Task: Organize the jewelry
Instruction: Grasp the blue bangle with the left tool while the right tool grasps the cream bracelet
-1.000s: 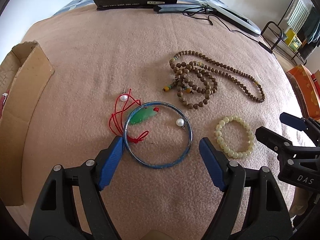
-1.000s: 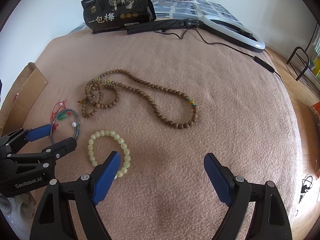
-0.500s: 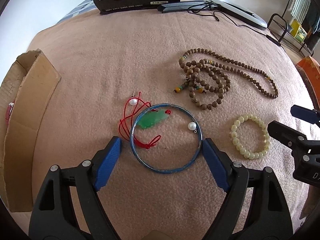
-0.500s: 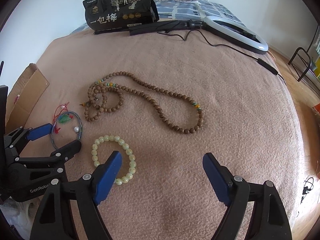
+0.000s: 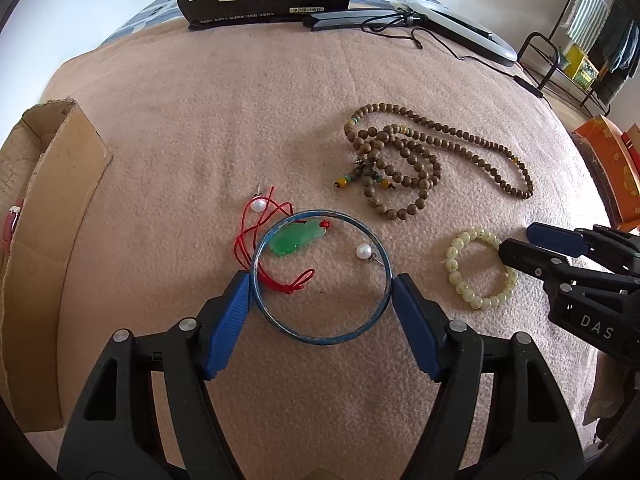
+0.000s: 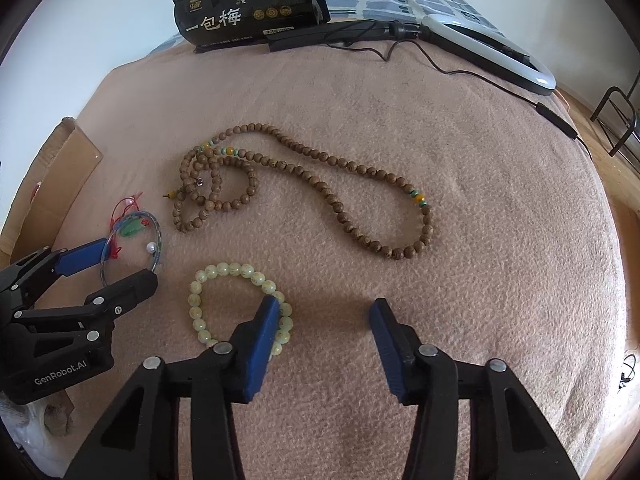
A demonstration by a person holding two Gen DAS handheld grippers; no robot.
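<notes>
Left gripper (image 5: pixel 320 308) open, pads bracketing blue bangle (image 5: pixel 320 276) mid-blanket (image 5: pixel 200 120), not clamped. Risk: closing squirts bangle out or snags red cord (image 5: pixel 256 232) and pearl earring (image 5: pixel 363 250). Right gripper (image 6: pixel 324 336) open, empty, one pad over pale bead bracelet (image 6: pixel 224 304).

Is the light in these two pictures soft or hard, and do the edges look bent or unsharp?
Left wrist view: soft daylight; only a faint shadow lies inside the blue bangle; the blanket bulges like a dome, and the corners are black. Right wrist view: the same soft light; a dim shadow falls ahead of the right gripper; the ring lamp curves near the rim; the beads stay sharp.
</notes>
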